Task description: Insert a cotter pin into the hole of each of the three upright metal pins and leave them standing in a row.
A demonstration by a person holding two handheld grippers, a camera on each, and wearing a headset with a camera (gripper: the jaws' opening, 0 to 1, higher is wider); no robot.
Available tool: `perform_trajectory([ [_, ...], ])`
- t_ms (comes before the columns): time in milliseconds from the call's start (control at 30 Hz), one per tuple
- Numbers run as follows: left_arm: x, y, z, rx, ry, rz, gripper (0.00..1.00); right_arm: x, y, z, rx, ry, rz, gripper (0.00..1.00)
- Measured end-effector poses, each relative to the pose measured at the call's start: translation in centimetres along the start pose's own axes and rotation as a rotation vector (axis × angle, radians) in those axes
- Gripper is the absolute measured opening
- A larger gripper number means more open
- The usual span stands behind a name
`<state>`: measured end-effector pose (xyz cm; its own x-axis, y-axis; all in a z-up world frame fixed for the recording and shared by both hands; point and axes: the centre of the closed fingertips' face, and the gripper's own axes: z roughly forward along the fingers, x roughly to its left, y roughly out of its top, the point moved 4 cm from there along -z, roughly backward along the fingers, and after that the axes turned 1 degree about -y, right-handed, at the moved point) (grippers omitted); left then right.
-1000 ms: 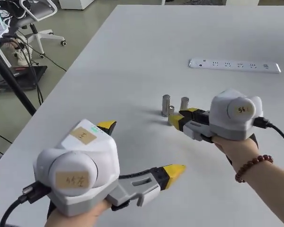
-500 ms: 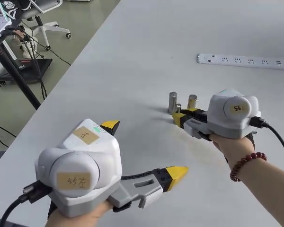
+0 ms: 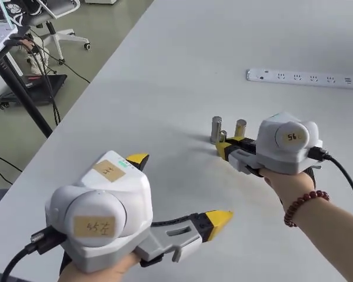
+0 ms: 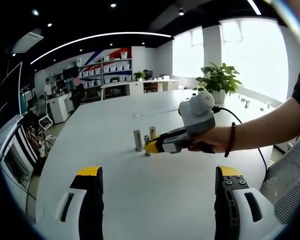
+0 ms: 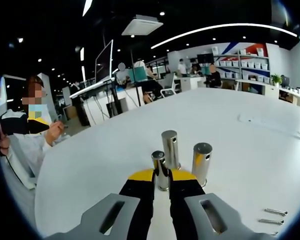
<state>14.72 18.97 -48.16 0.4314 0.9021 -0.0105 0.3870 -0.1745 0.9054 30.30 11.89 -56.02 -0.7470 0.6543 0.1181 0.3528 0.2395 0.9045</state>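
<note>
Right gripper (image 5: 161, 181) edged forward, clasping upright short pin (image 5: 160, 167)

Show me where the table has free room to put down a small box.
Free: the table between the left gripper and the metal pins, and between those pins and the power strip. Crowded: at the right gripper, where pins cluster, cotter pins beside.

Three silver cylindrical metal pins (image 5: 170, 147) stand at the right hand-held gripper's (image 5: 161, 176) tips. At least two thin silver cotter pins (image 5: 275, 212) lie right of it.
</note>
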Motion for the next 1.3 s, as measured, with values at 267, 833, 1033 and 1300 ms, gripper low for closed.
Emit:
perform_trajectory([
  [267,-0.3,0.1,-0.1,-0.002,-0.001,-0.003,0.92,-0.1,-0.2,-0.6,0.017,0.006,-0.042,0.05],
  [833,-0.5,0.1,-0.6,-0.021,-0.011,-0.009,0.92,-0.5,-1.0,-2.8,0.066,-0.073,-0.124,0.04],
  [1033,-0.8,0.2,-0.8,-0.034,-0.021,-0.011,0.92,-0.4,-1.5,-4.2,0.081,-0.110,-0.125,0.04],
  [1300,-1.4,0.2,-0.9,-0.031,-0.039,0.007,0.91,-0.2,-1.7,-5.9,0.081,-0.159,-0.095,0.04],
])
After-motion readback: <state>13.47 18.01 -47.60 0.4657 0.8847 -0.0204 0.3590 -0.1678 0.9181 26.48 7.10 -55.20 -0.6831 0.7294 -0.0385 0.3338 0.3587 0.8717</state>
